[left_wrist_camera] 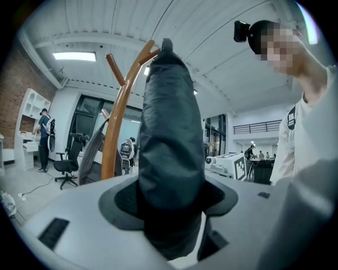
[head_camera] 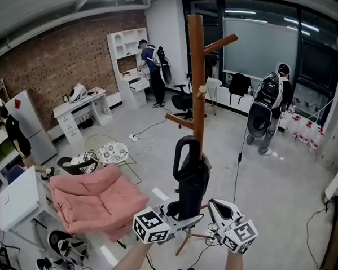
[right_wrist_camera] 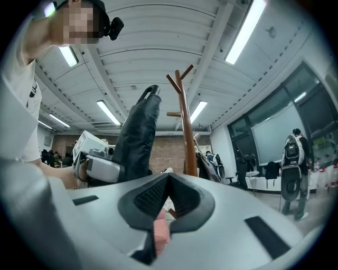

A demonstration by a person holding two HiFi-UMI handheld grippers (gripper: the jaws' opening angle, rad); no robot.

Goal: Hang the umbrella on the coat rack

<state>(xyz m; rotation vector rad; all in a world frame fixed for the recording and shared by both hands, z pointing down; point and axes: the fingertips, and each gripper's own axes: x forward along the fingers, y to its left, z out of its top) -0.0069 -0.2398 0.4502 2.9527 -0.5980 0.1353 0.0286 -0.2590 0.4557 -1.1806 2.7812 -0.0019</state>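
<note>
The grey floor (head_camera: 268, 182) carries a rumpled pink cushion seat (head_camera: 95, 204) toward its near left edge. Toward its near middle stands the wooden coat rack (head_camera: 196, 59), a brown upright post with short pegs slanting up from it. The rack's feet show on the floor just below the grippers in the head view.

The black umbrella (head_camera: 190, 181) is folded and held upright directly in front of the post. Its looped end is uppermost and sits lower than the lowest peg. It hangs on no peg yet, and whether it touches the post cannot be told.

The left gripper (head_camera: 183, 216) is clamped on the umbrella's lower end, with the dark folded cloth filling the space between its pads. The right gripper (head_camera: 216, 206) sits just beside it on the right, its jaws closed together with nothing between them.
</note>
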